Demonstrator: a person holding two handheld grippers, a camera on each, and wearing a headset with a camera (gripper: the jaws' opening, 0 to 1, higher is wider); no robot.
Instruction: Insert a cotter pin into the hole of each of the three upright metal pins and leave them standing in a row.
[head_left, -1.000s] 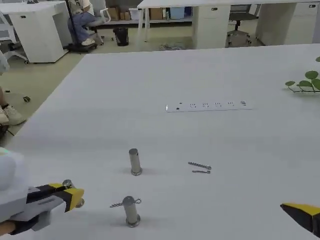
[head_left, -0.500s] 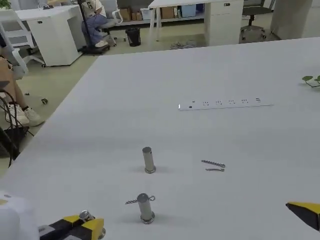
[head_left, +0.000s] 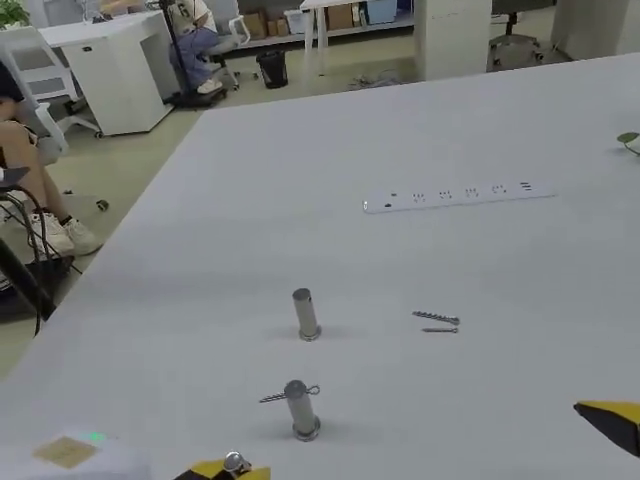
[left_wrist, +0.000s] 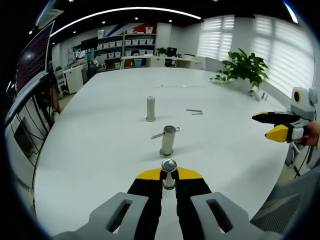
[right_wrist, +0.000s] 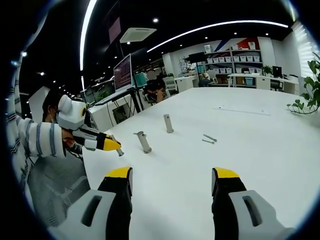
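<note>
A bare metal pin (head_left: 306, 314) stands upright mid-table. Nearer me stands a second pin (head_left: 298, 408) with a cotter pin through its top. My left gripper (left_wrist: 169, 176) is shut on a third metal pin (left_wrist: 168, 166), held upright just in front of the cottered pin (left_wrist: 168, 140) and in line with the bare pin (left_wrist: 150, 108). In the head view this held pin (head_left: 236, 463) shows at the bottom edge. Two loose cotter pins (head_left: 437, 322) lie to the right. My right gripper (right_wrist: 172, 182) is open, holds nothing, and hovers right of the pins.
A white power strip (head_left: 460, 196) lies across the far part of the white table (head_left: 200, 260). Plant leaves (head_left: 630, 140) reach over the right edge. Beyond the table's left edge are a seated person (head_left: 30, 190), chairs and desks.
The head camera has shifted. My left gripper has carried its pin rightward and nearer, to just in front of the cottered pin. The right gripper has hardly moved.
</note>
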